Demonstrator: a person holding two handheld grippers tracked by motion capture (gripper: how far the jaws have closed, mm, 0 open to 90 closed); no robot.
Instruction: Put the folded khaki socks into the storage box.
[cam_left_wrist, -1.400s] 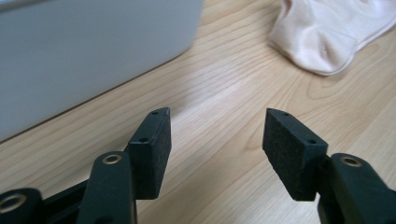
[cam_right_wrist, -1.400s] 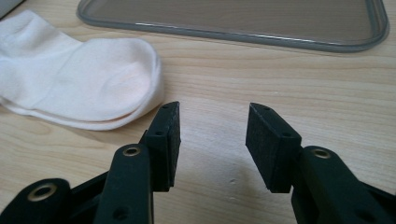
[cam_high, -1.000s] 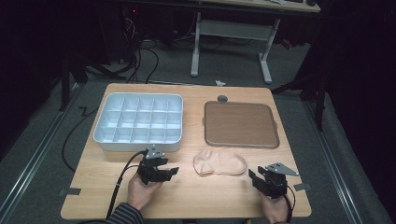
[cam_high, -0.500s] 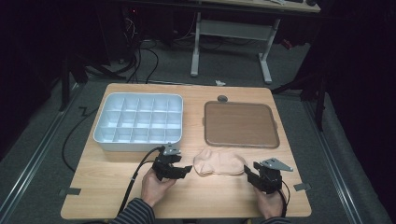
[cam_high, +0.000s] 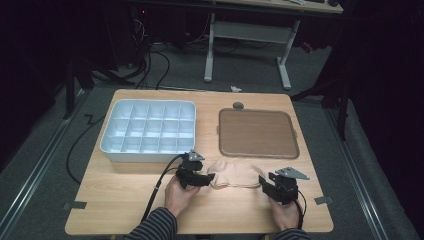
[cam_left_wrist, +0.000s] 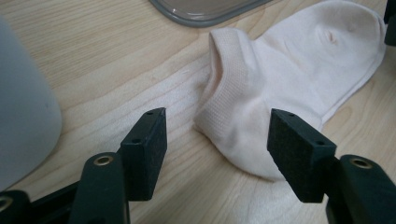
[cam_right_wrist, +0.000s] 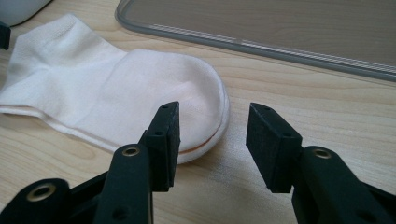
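A pale pink ankle sock (cam_high: 234, 175) lies flat on the wooden table (cam_high: 125, 200), between my two grippers. My left gripper (cam_high: 209, 177) stands open at the sock's cuff end; in the left gripper view the cuff (cam_left_wrist: 233, 126) lies between its black jaws, and the pads (cam_left_wrist: 149, 144) are clear of it. My right gripper (cam_high: 262, 181) is open at the toe end. In the right gripper view the toe (cam_right_wrist: 196, 93) lies just beyond its left jaw, with bare wood between the two pads (cam_right_wrist: 271, 144).
A white compartment box (cam_high: 148, 130) sits at the back left of the table, a brown tray (cam_high: 257, 133) with a grey rim at the back right. The box's wall (cam_left_wrist: 23, 102) is close on the left gripper's left side. A small round object (cam_high: 238, 105) lies behind the tray.
My left gripper has moved to the right across the table, from the front of the box to the sock's cuff. The right gripper has stayed near the toe.
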